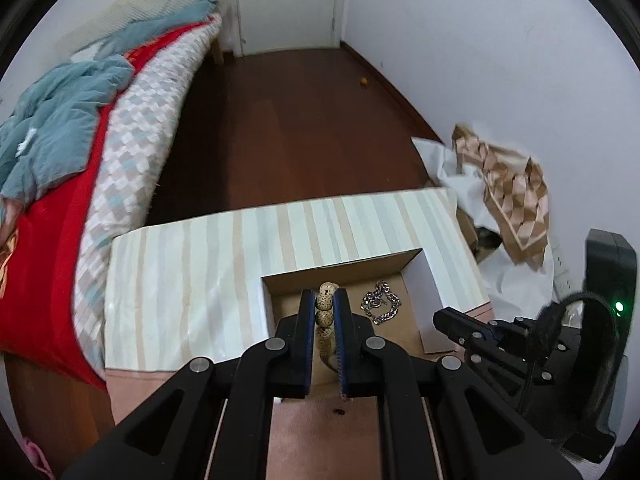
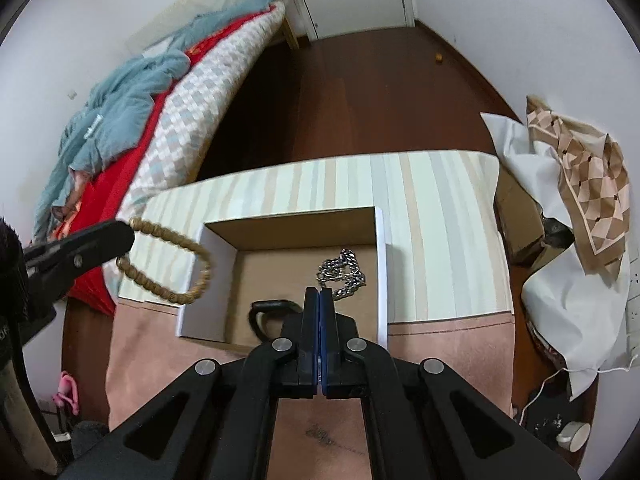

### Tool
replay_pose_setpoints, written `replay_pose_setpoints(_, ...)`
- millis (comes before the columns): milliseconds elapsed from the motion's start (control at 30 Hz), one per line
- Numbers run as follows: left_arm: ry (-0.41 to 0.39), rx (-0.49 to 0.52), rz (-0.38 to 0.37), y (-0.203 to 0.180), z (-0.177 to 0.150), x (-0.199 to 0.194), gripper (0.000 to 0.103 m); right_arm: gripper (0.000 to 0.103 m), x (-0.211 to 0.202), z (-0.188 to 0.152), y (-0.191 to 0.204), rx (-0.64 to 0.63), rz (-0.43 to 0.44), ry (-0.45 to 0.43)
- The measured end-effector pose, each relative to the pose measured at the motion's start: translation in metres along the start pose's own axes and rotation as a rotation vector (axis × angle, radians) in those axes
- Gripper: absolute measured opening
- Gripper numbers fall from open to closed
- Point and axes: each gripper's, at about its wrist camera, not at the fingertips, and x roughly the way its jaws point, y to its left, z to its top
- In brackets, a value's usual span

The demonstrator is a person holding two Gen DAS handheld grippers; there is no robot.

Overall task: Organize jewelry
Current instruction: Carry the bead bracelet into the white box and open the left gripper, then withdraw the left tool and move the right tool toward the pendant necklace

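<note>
Left wrist view: left fingers [image 1: 325, 300] grip a bead bracelet [image 1: 324, 304] above the box [image 1: 432, 280]; right fingers [image 2: 319, 300] closed, empty. Next, lower and release it beside the chain [image 1: 380, 306].

No text, label, brand or number can be read in either view. A small dark mark on the near pink part of the tabletop [image 2: 320, 438] may be writing, but it is too blurred to make out.
</note>
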Motion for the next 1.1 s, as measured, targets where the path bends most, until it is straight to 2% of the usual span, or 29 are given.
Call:
replay_pose_setpoints(167,0.007,-0.015,0.056,0.004,0.009,0.015,0.011,0.000,0.017,0.005,-0.011,0.025,-0.001,0.058)
replay_pose_setpoints(233,0.012,-0.023,0.079,0.007,0.011,0.018,0.019,0.001,0.018,0.004,-0.015,0.041,-0.005,0.068)
replay_pose_setpoints(267,0.007,-0.029,0.086,0.009,0.012,0.019,0.031,0.004,0.019,0.003,-0.017,0.045,-0.009,0.081)
replay_pose_setpoints(300,0.000,-0.042,0.103,0.012,0.011,0.019,0.051,0.007,0.020,0.003,-0.018,0.049,-0.013,0.088)
replay_pose_setpoints(333,-0.008,-0.048,0.115,0.014,0.011,0.018,0.062,0.019,0.021,0.002,-0.019,0.050,-0.022,0.094)
replay_pose_setpoints(367,-0.022,-0.052,0.136,0.016,0.009,0.016,0.078,0.037,0.022,0.002,-0.020,0.050,-0.036,0.098)
replay_pose_setpoints(400,-0.035,-0.059,0.159,0.018,0.007,0.014,0.080,0.045,0.021,0.002,-0.021,0.049,-0.042,0.097)
replay_pose_setpoints(433,-0.042,-0.063,0.175,0.020,0.006,0.013,0.080,0.062,0.020,0.001,-0.021,0.043,-0.058,0.092)
replay_pose_setpoints(467,-0.044,-0.067,0.190,0.022,0.004,0.012,0.082,0.074,0.019,0.001,-0.021,0.039,-0.071,0.087)
replay_pose_setpoints(500,-0.044,-0.074,0.208,0.024,0.000,0.011,0.091,0.078,0.017,0.001,-0.020,0.036,-0.082,0.081)
replay_pose_setpoints(567,-0.037,-0.084,0.230,0.028,-0.007,0.011,0.103,0.091,0.014,-0.001,-0.018,0.017,-0.131,0.067)
replay_pose_setpoints(633,-0.028,-0.092,0.251,0.031,-0.015,0.011,0.103,0.097,0.011,-0.003,-0.016,0.003,-0.177,0.060)
replay_pose_setpoints(767,-0.018,-0.107,0.277,0.033,-0.034,0.010,0.103,0.102,0.009,-0.012,-0.012,-0.019,-0.237,0.055)
replay_pose_setpoints(1100,-0.030,-0.132,0.272,0.028,-0.066,-0.009,0.103,0.102,-0.011,-0.027,-0.012,-0.021,-0.275,0.030)
